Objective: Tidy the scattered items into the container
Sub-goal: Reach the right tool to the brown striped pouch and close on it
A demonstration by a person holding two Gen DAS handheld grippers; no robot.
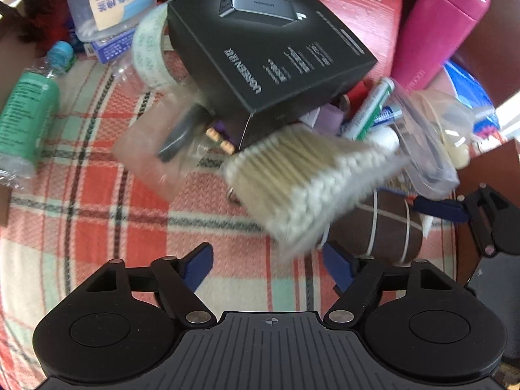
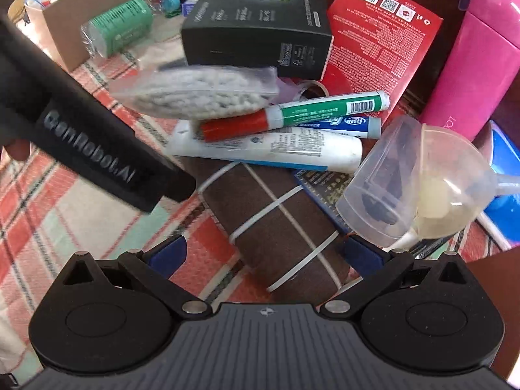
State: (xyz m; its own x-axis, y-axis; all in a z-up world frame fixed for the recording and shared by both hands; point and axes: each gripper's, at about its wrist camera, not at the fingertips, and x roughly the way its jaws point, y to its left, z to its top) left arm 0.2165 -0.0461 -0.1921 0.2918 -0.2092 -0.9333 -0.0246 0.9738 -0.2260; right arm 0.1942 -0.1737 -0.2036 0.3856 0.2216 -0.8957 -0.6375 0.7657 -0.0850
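Observation:
A bag of cotton swabs (image 1: 302, 178) shows blurred just ahead of my left gripper (image 1: 268, 260), which is open with nothing between its fingers. In the right wrist view the same bag (image 2: 201, 94) lies over the markers, beyond the black body of the left gripper (image 2: 91, 149). My right gripper (image 2: 264, 253) is open, its blue fingers on either side of a brown roll with white bands (image 2: 279, 224). That roll (image 1: 380, 227) also shows in the left wrist view, with the right gripper (image 1: 471, 211) at its far side. A cardboard box (image 2: 61, 32) stands at the far left.
Everything lies on a plaid cloth (image 1: 97, 195). Piled behind are a black box (image 1: 269, 48), a red box (image 2: 383, 48), a pink bottle (image 2: 471, 65), a green bottle (image 1: 26, 113), a tape roll (image 1: 149, 52), markers (image 2: 292, 117), a white tube (image 2: 266, 149) and a clear funnel (image 2: 416, 182).

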